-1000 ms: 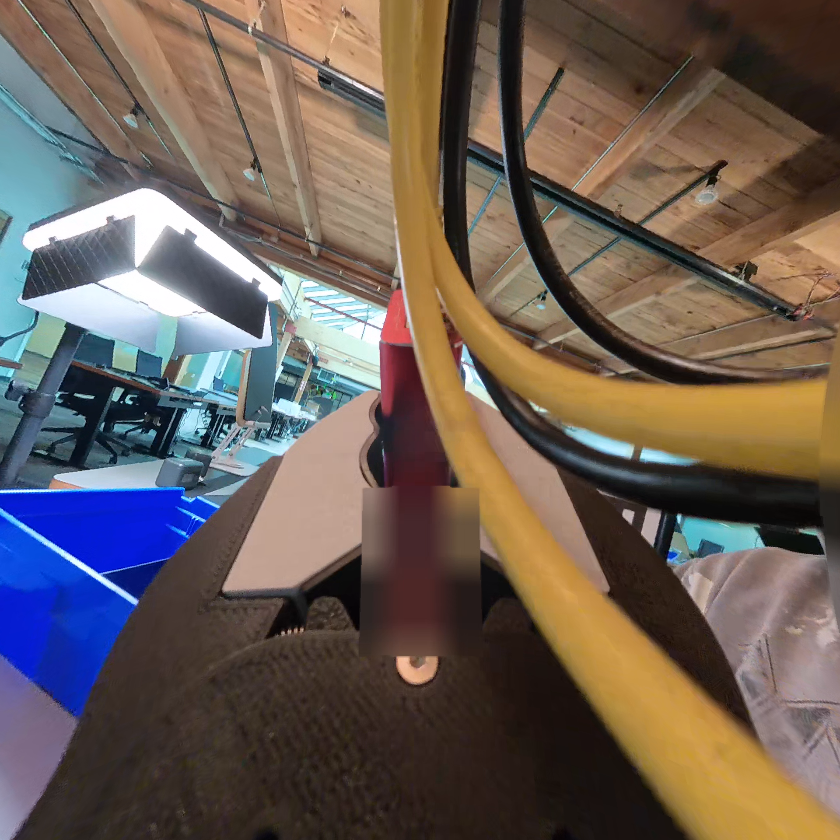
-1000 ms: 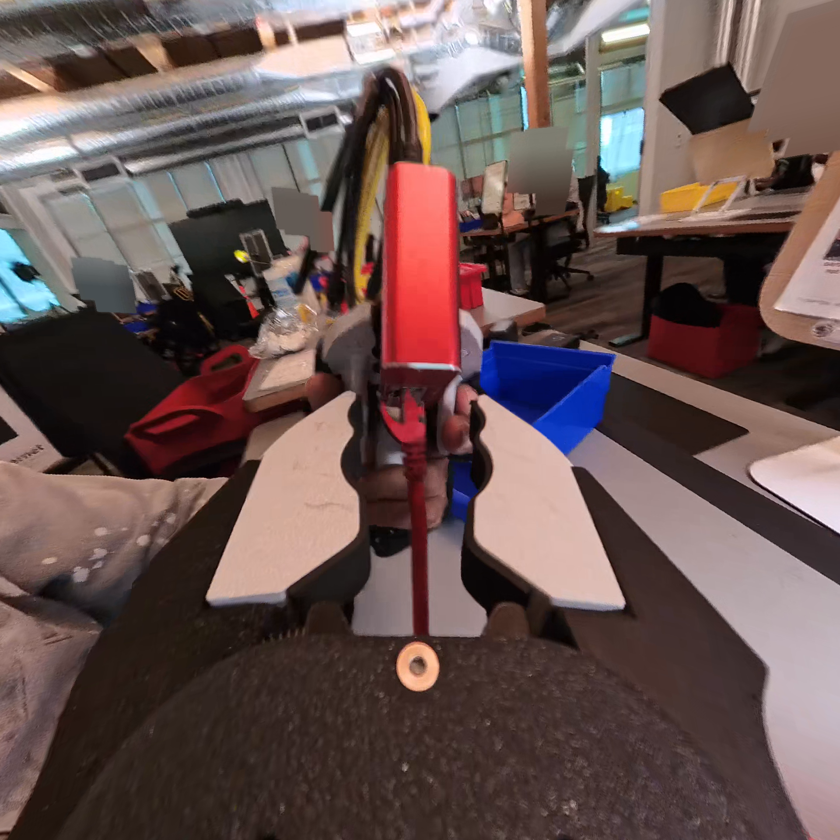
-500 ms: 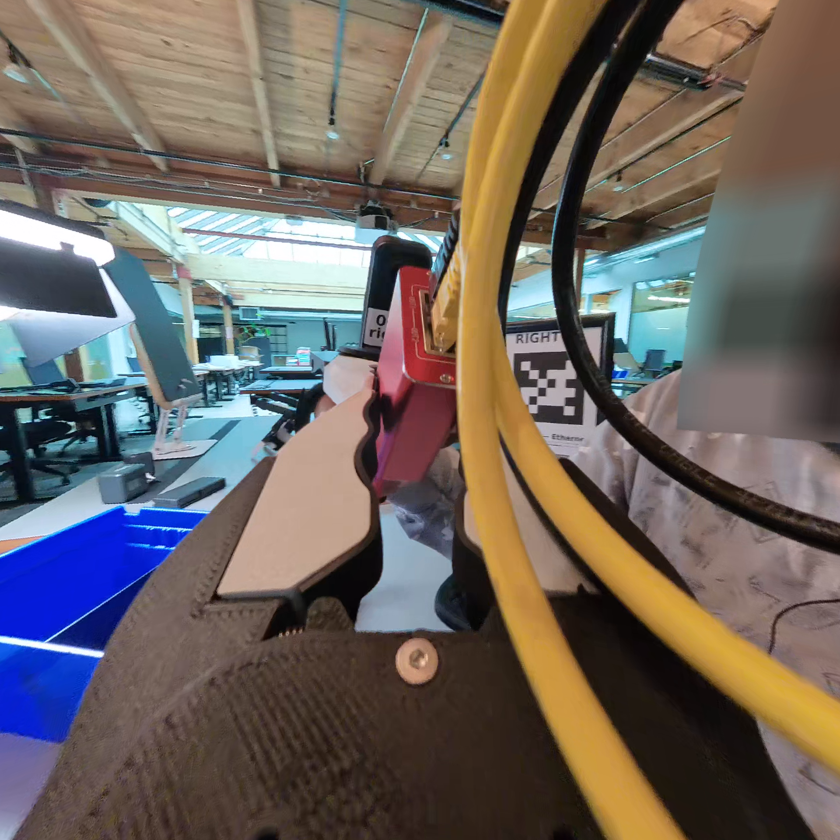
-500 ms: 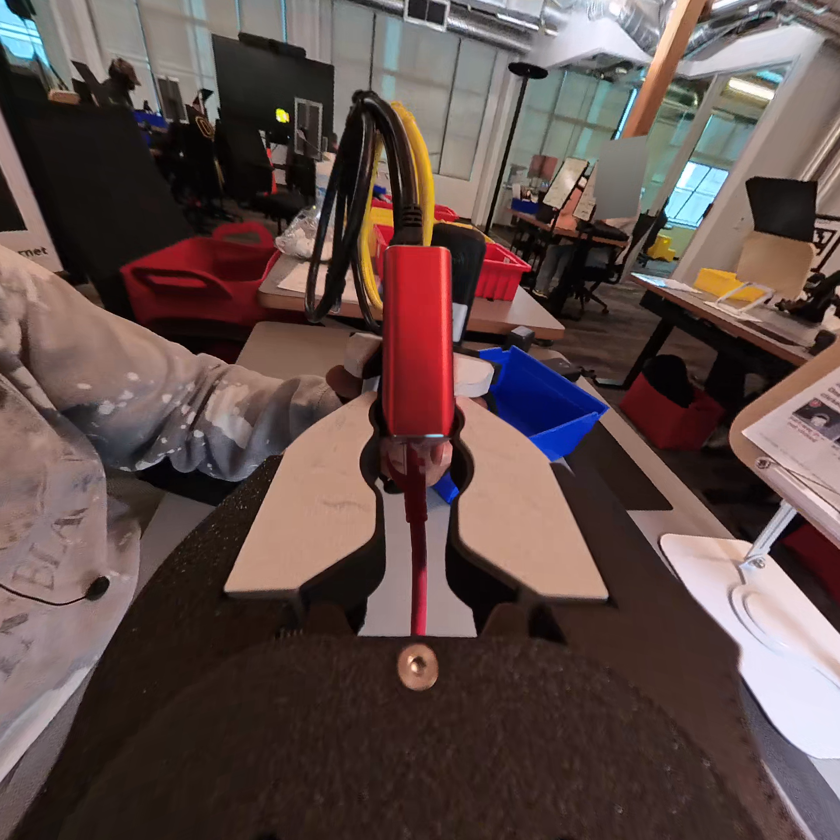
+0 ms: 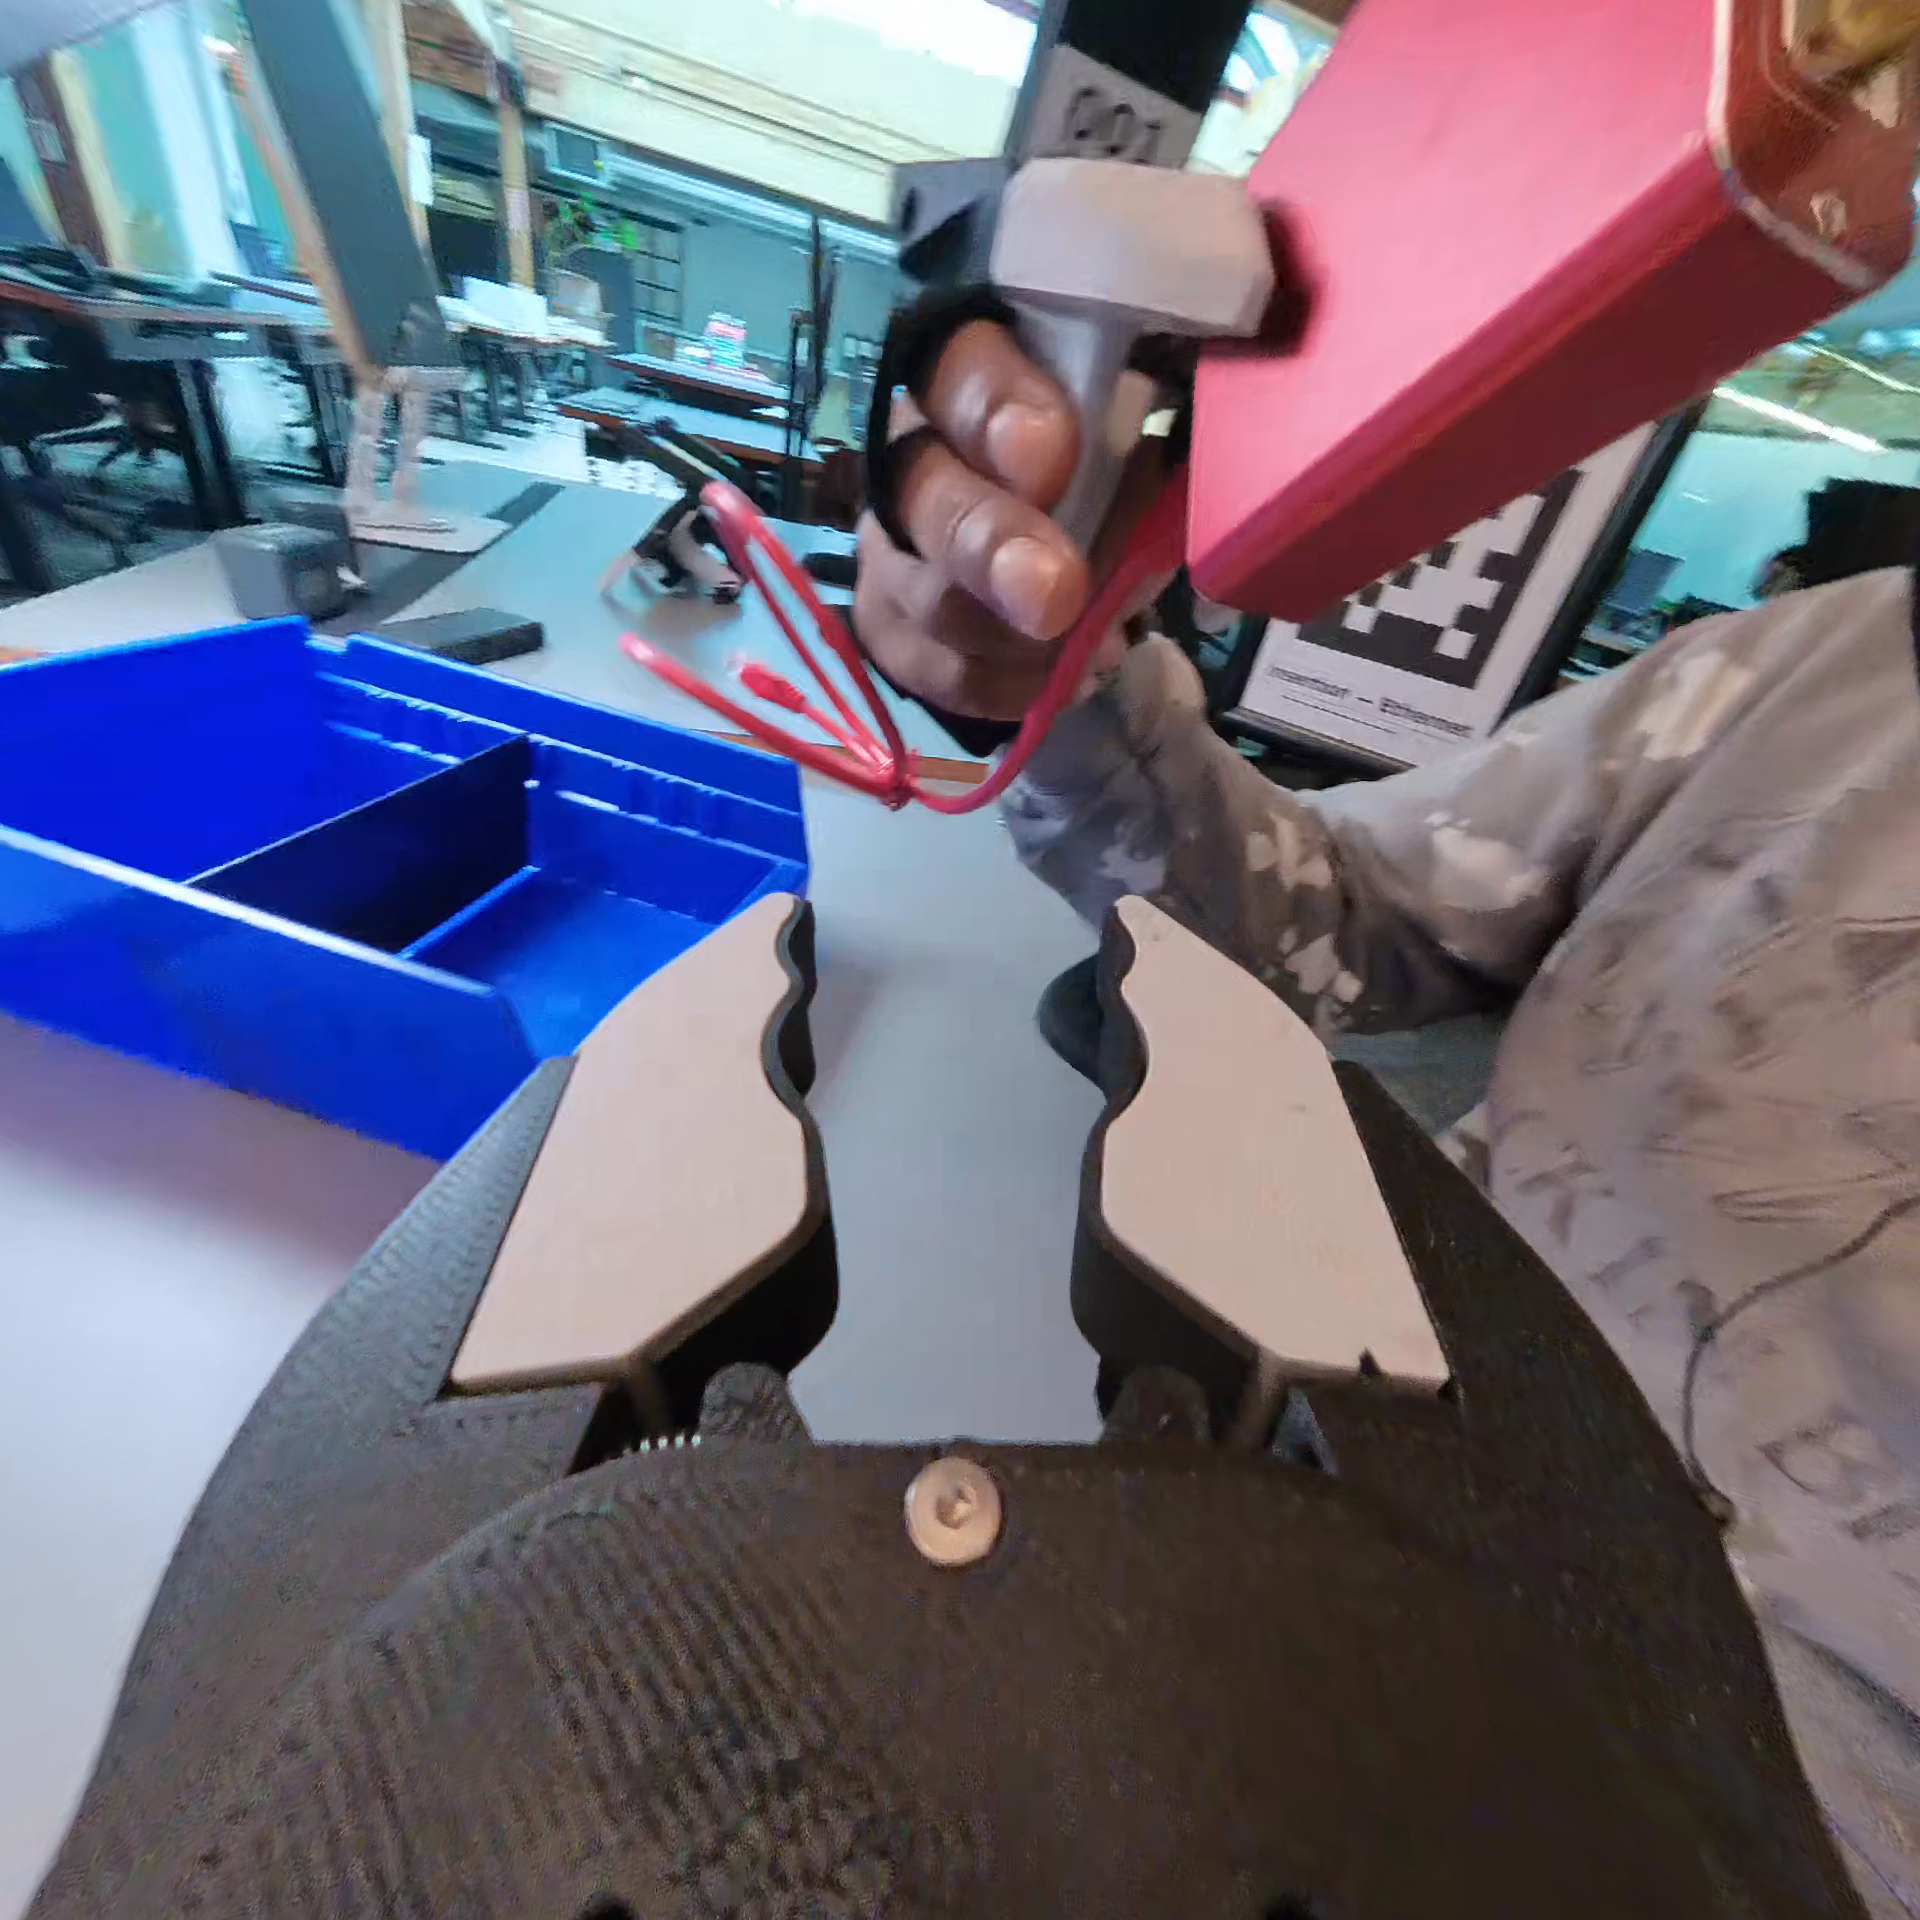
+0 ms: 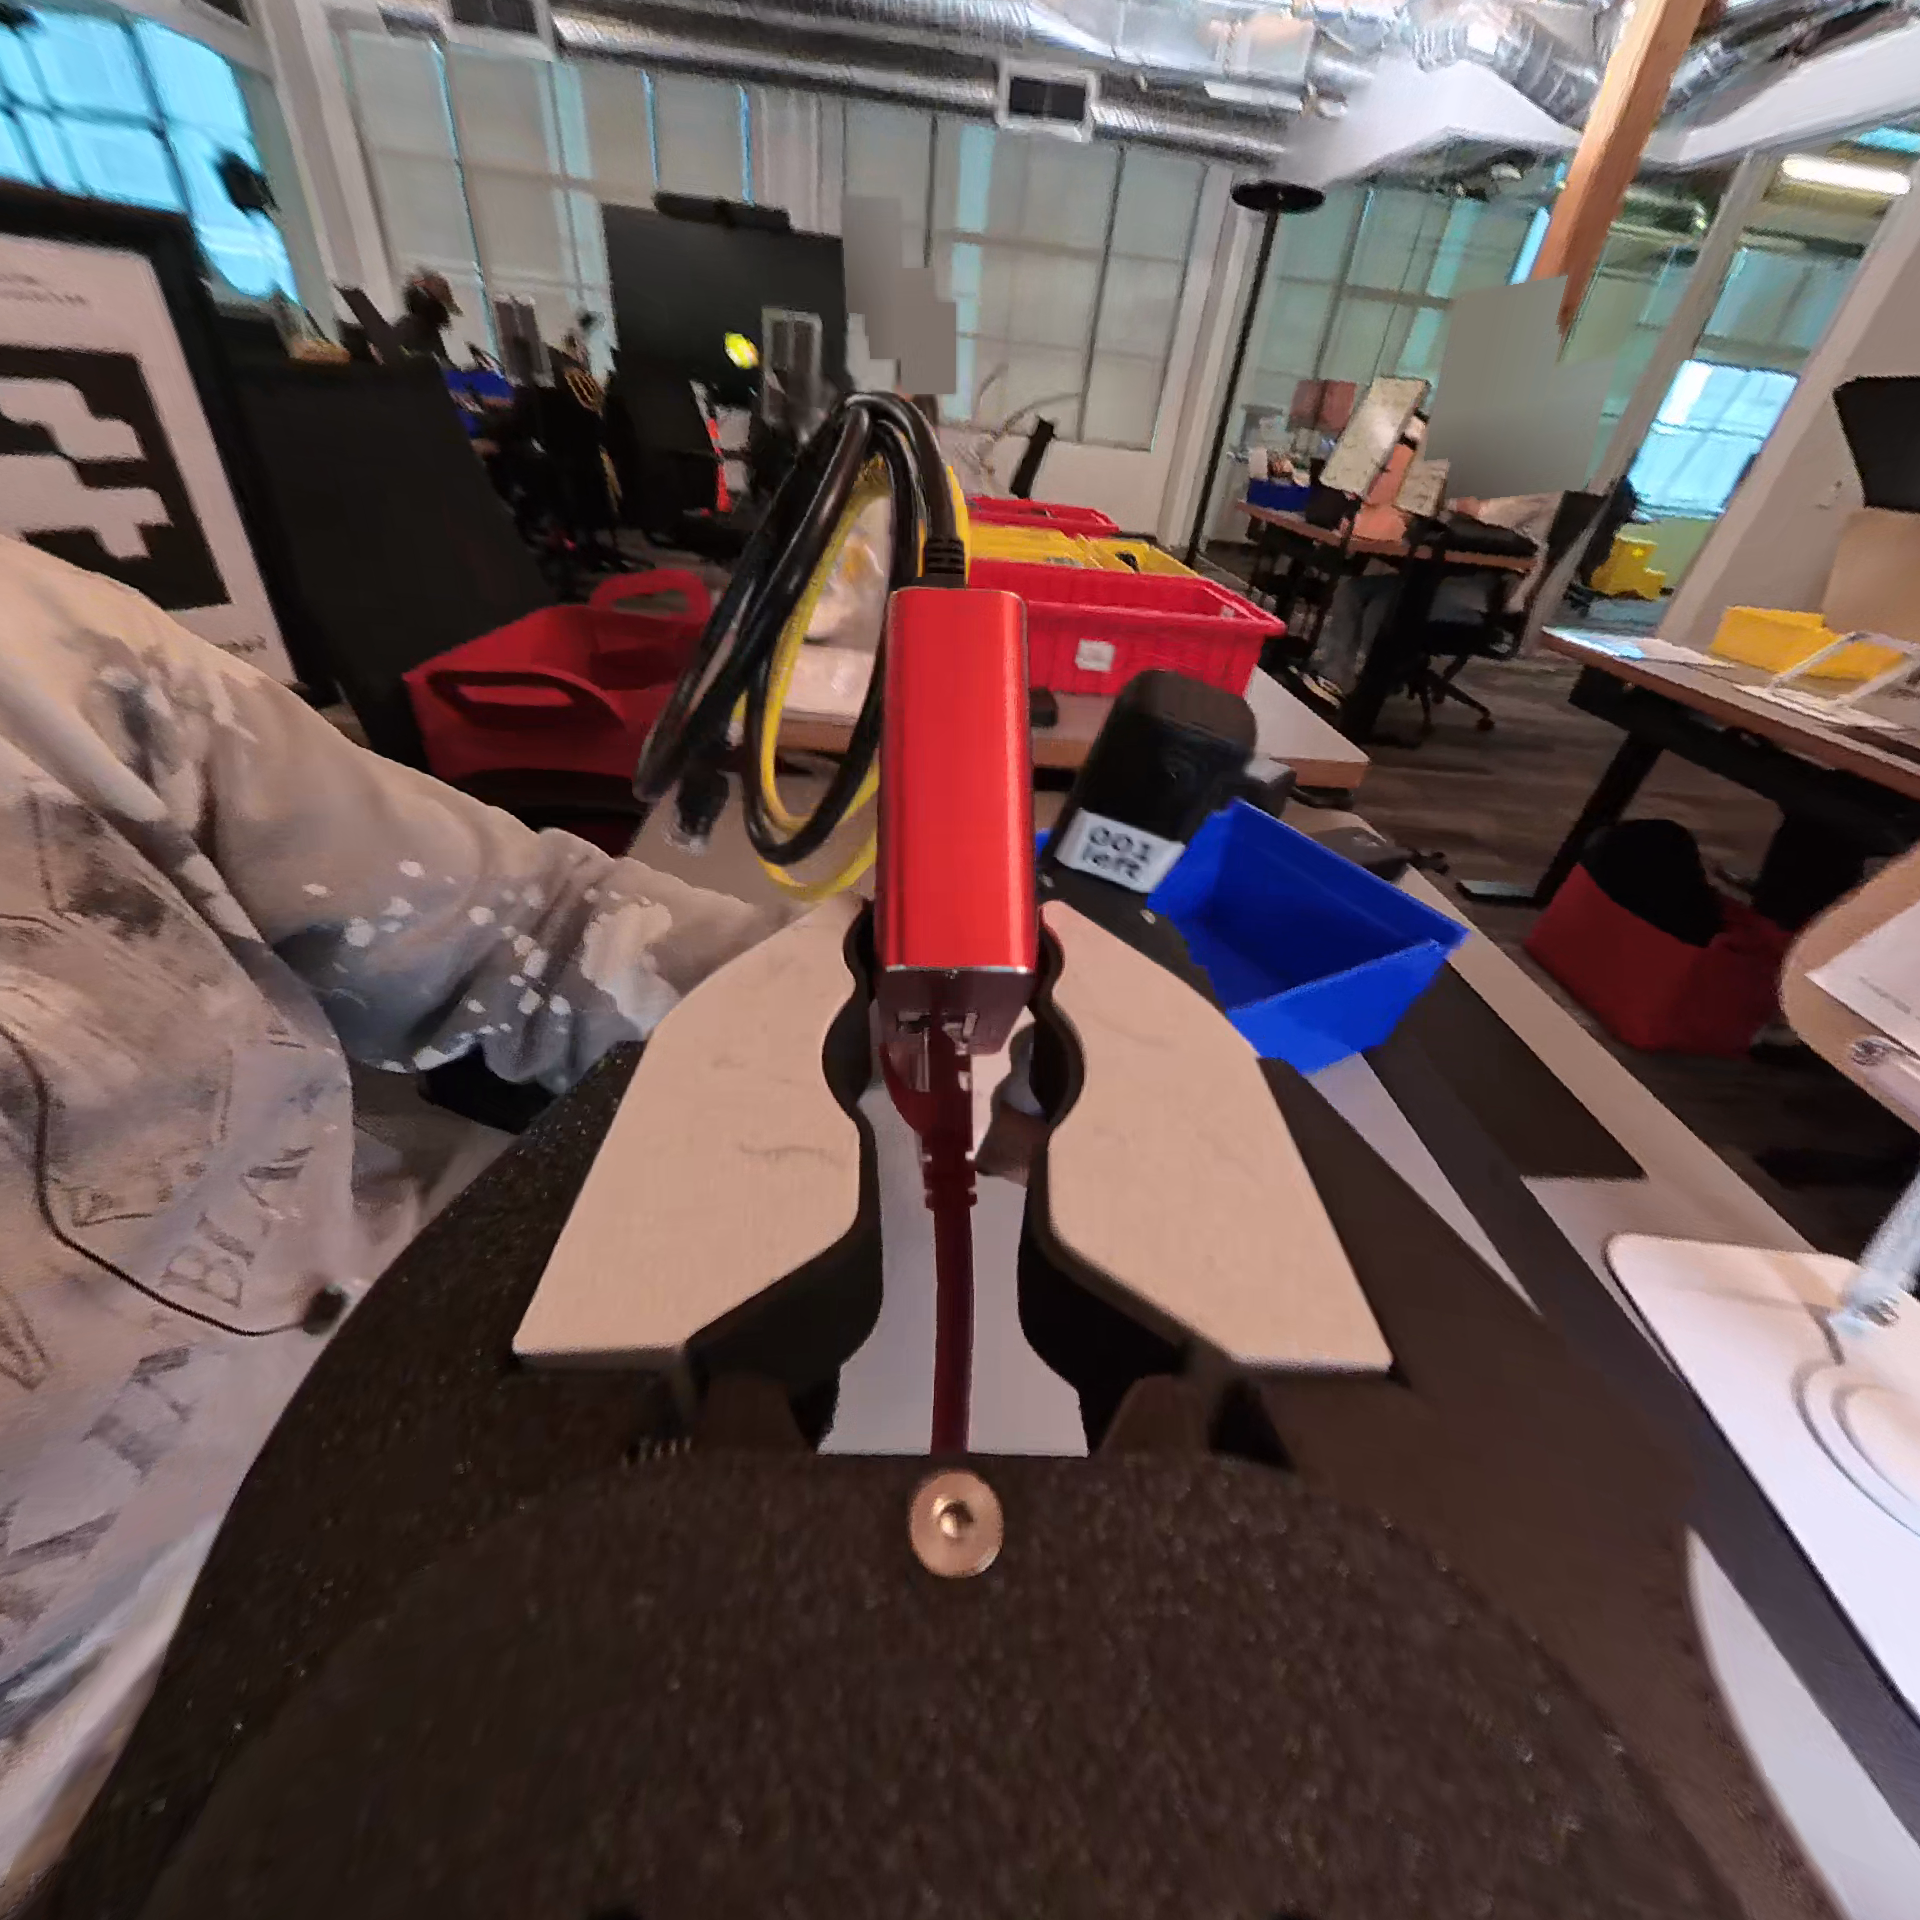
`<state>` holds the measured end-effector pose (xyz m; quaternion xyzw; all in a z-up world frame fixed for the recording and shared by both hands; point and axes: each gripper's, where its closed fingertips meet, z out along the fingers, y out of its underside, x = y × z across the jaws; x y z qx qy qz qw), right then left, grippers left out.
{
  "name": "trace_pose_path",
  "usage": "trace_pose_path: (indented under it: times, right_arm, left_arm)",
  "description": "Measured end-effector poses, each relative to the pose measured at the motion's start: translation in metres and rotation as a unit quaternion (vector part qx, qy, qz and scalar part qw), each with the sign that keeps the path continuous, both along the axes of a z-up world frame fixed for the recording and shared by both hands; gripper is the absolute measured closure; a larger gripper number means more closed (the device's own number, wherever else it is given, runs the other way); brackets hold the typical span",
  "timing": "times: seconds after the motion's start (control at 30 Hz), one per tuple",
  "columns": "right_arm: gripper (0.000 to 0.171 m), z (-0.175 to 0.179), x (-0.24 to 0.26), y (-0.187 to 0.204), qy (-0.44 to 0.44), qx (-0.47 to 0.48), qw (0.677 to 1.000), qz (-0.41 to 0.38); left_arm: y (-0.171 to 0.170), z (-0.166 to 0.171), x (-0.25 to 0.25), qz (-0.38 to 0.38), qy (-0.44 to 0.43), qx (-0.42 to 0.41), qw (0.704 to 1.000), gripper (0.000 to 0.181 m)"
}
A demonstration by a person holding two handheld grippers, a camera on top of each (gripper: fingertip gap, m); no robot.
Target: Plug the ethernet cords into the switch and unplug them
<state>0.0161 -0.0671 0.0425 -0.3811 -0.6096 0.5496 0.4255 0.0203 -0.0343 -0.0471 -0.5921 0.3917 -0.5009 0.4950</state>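
Observation:
The red switch (image 6: 956, 790) sits upright between my right gripper's (image 6: 954, 925) fingers, which are shut on its lower end. A red cord (image 6: 951, 1174) is plugged into its near end. A black cord (image 6: 769, 644) and a yellow cord (image 6: 805, 883) are plugged into its far end and hang in loops to the left. In the left wrist view the switch (image 5: 1507, 312) is at the upper right, clamped by the other gripper, with the tied red cord (image 5: 896, 774) hanging below. My left gripper (image 5: 956, 935) is open and empty, below the switch and apart from it.
A blue divided bin (image 5: 312, 831) stands on the grey table (image 5: 935, 1143) to the left of my left gripper; it also shows in the right wrist view (image 6: 1299, 935). A framed marker board (image 5: 1434, 623) stands behind. The person's sleeve (image 5: 1558, 987) is on the right.
My left gripper has opened, let go of the switch and dropped away below it. The yellow and black cords no longer cross its view. My right gripper still holds the switch.

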Motion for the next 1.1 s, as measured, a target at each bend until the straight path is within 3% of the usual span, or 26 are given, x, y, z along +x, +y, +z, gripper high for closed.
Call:
trace_pose_path:
  times: [0.13,0.43,0.8,0.83,1.1]
  right_arm:
    - [0.145,-0.023,-0.009,0.018,-0.066,0.028,0.996,-0.059]
    - [0.145,-0.055,-0.008,0.011,-0.154,0.036,0.987,-0.027]
    - [0.144,-0.05,0.0,0.023,-0.163,0.044,0.983,-0.067]
    - [0.144,-0.052,0.001,0.025,-0.168,0.051,0.982,-0.074]
    - [0.145,-0.075,0.014,0.022,-0.241,0.089,0.965,-0.06]
  left_arm:
    - [-0.004,0.016,0.006,0.015,-0.001,0.045,0.999,0.133]
    - [-0.02,0.029,0.009,0.009,0.021,0.094,0.995,0.133]
    - [-0.009,0.035,0.012,0.044,0.011,0.094,0.994,0.143]
    - [-0.01,0.033,0.012,0.039,0.012,0.091,0.995,0.15]
    - [-0.015,0.032,0.015,0.035,0.024,0.103,0.994,0.152]
